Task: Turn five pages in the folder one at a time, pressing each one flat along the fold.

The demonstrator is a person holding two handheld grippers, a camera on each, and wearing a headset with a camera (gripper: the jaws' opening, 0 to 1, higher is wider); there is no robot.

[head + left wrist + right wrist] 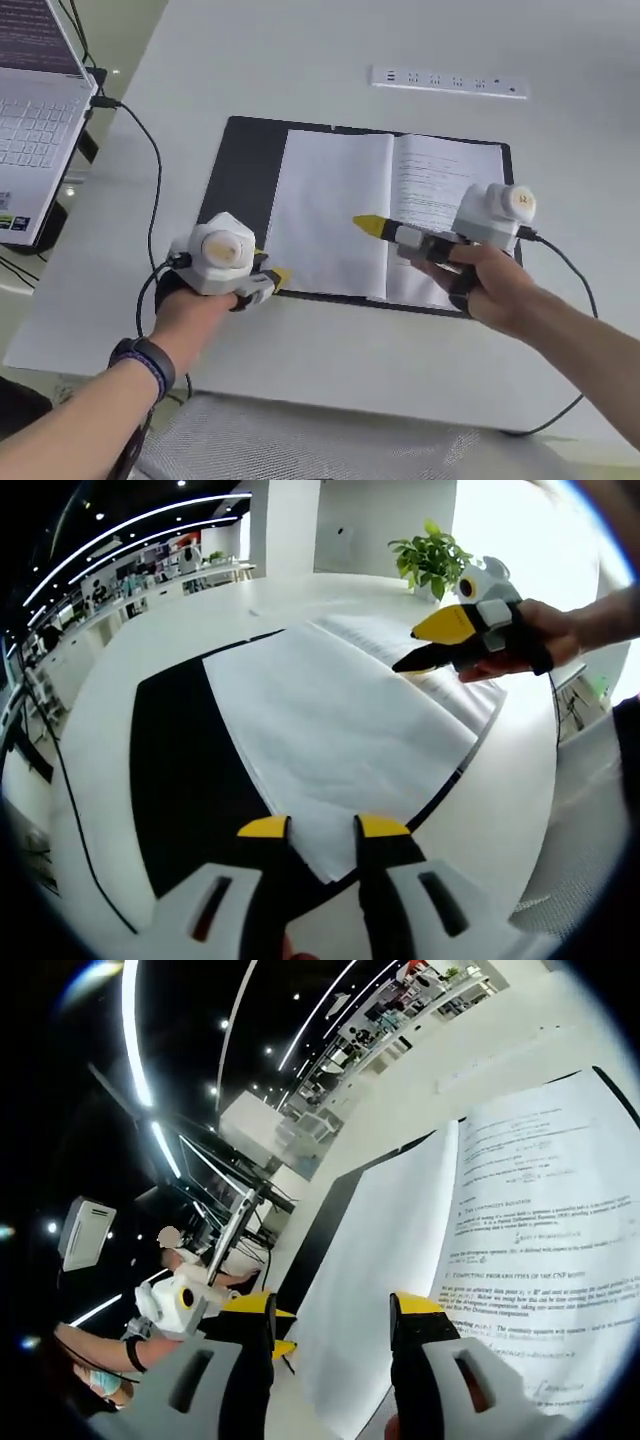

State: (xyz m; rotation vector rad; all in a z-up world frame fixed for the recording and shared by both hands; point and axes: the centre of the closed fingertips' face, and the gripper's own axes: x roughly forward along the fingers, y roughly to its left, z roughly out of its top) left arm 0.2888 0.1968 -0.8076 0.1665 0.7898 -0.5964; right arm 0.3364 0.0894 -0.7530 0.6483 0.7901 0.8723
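Observation:
A black folder (240, 170) lies open on the white table. A blank white page (325, 210) is turned to its left, and a printed page (440, 180) lies to the right of the fold. My left gripper (275, 280) rests at the folder's near edge, by the blank page's lower left corner (330, 720). Its jaws are open with nothing between them (324, 827). My right gripper (368, 227) hovers over the fold, pointing left, jaws open and empty (335, 1305). The printed page (540, 1190) lies beneath it. Seen from the left gripper view, the right gripper (412, 648) hangs above the paper.
A laptop (30, 120) stands at the far left, its cable (155, 170) running along the table beside the folder. A white power strip (450, 82) lies behind the folder. A potted plant (432, 560) stands beyond. The table's near edge (300, 395) is close to my hands.

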